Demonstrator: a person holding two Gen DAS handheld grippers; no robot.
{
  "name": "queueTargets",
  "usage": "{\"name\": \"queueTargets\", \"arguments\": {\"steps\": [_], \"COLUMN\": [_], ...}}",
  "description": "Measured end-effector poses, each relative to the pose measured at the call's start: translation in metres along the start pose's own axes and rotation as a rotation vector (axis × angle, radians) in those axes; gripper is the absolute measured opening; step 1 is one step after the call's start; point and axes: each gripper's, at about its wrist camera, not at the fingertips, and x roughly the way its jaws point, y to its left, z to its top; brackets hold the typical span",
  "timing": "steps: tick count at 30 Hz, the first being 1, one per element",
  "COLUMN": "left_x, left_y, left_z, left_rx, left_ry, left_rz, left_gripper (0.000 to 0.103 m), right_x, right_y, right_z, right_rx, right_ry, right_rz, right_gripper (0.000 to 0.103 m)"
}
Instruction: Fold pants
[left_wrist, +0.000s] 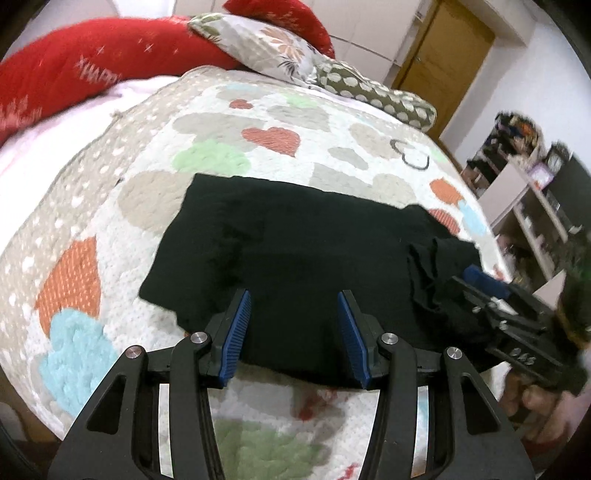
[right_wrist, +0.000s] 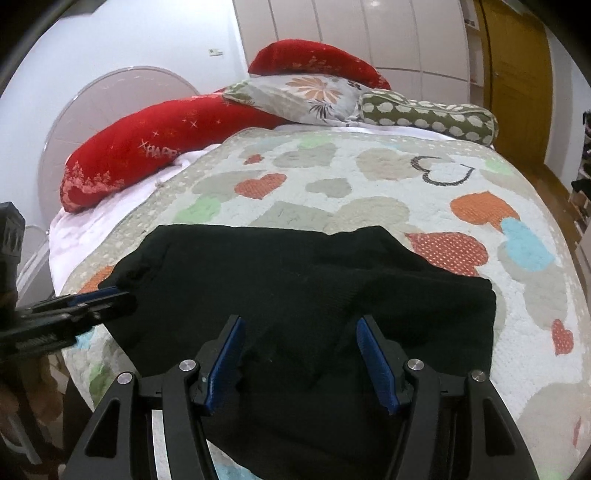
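Note:
Black pants (left_wrist: 295, 243) lie folded into a broad block on the heart-patterned quilt (left_wrist: 229, 122); they also fill the lower middle of the right wrist view (right_wrist: 303, 288). My left gripper (left_wrist: 294, 325) is open, its blue pads over the near edge of the pants, nothing between them. My right gripper (right_wrist: 299, 354) is open above the near part of the cloth. In the left wrist view the right gripper (left_wrist: 480, 275) sits at the rumpled right end of the pants. In the right wrist view the left gripper (right_wrist: 110, 295) reaches in at the left edge of the pants.
Red pillows (right_wrist: 147, 147), a floral pillow (right_wrist: 299, 96) and a spotted bolster (right_wrist: 428, 114) lie at the head of the bed. A wooden door (left_wrist: 439, 70) and cluttered shelves (left_wrist: 524, 192) stand to the right. The bed edge is close below me.

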Motion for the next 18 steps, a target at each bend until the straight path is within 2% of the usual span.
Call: {"name": "queueTargets", "arguments": {"steps": [2,8,12,15,18], "left_x": [-0.004,-0.011,-0.028,-0.037,-0.039], "left_y": [0.008,0.014,0.019,0.032,0.049], "left_z": [0.000,-0.003,-0.007,-0.010,-0.016], "left_rx": [-0.030,-0.052,-0.072,-0.113,-0.203], "left_ry": [-0.006,-0.010,-0.052,-0.064,-0.075], "left_rz": [-0.015,-0.025,-0.039,-0.033,-0.014], "left_gripper": [0.058,0.059,0.059,0.063,0.066], "right_x": [0.004,0.012,0.028,0.018,0.011], "right_y": [-0.001,-0.002,-0.001,0.000,0.003], "right_z": [0.000,0.002,0.001,0.010,0.024], "right_rx": [0.005,0.020,0.006,0.019,0.039], "right_ry": [0.010,0.016,0.068,0.039,0.001], "right_rz": [-0.004,0.007,0.005,0.038,0.095], "right_gripper": [0.061,0.062,0.063,0.064,0.067]}}
